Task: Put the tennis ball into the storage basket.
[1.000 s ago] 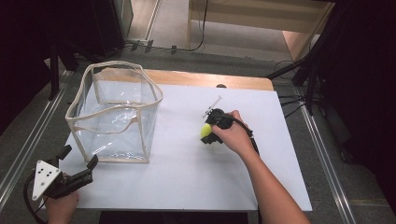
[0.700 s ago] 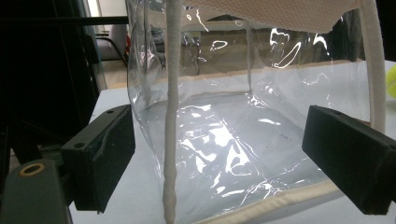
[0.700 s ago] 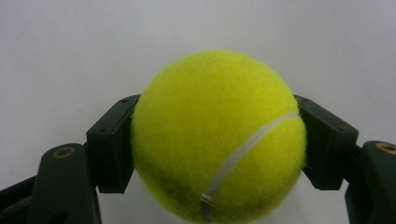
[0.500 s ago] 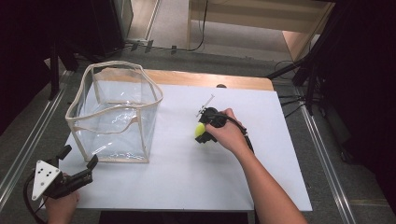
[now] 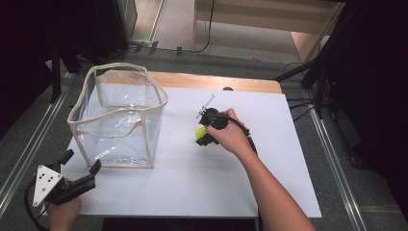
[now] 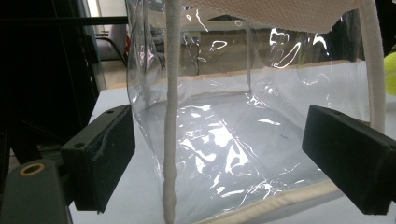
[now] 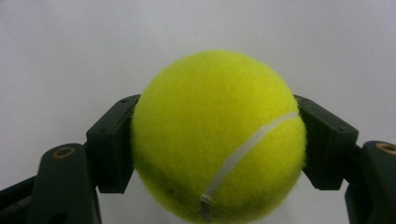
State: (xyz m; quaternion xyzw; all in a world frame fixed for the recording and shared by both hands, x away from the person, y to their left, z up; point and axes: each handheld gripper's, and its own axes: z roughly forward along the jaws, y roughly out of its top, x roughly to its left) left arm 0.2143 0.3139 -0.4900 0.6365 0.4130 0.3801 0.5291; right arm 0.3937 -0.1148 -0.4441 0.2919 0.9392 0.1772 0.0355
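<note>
A yellow tennis ball (image 7: 219, 135) sits clamped between the two black jaws of my right gripper (image 7: 218, 144), just above the white table. From the high view that gripper (image 5: 203, 133) is mid-table, with the ball (image 5: 199, 131) at its left tip, right of the bag. A clear plastic bag (image 5: 118, 115) with cream trim stands upright and open on the left of the table. My left gripper (image 5: 82, 169) is open near the table's front-left corner, its jaws apart just short of the bag's near corner seam (image 6: 170, 140). The ball's edge (image 6: 390, 72) peeks past the bag.
The white table top (image 5: 192, 178) ends in a wooden strip (image 5: 216, 83) at the far side. A thin metal piece (image 5: 207, 104) sticks out beyond the right gripper. Metal floor rails (image 5: 29, 144) run along both sides, and dark stands (image 5: 332, 62) rise at the far right.
My right gripper, holding the ball, has drifted a little to the left toward the bag. The left gripper stays where it was.
</note>
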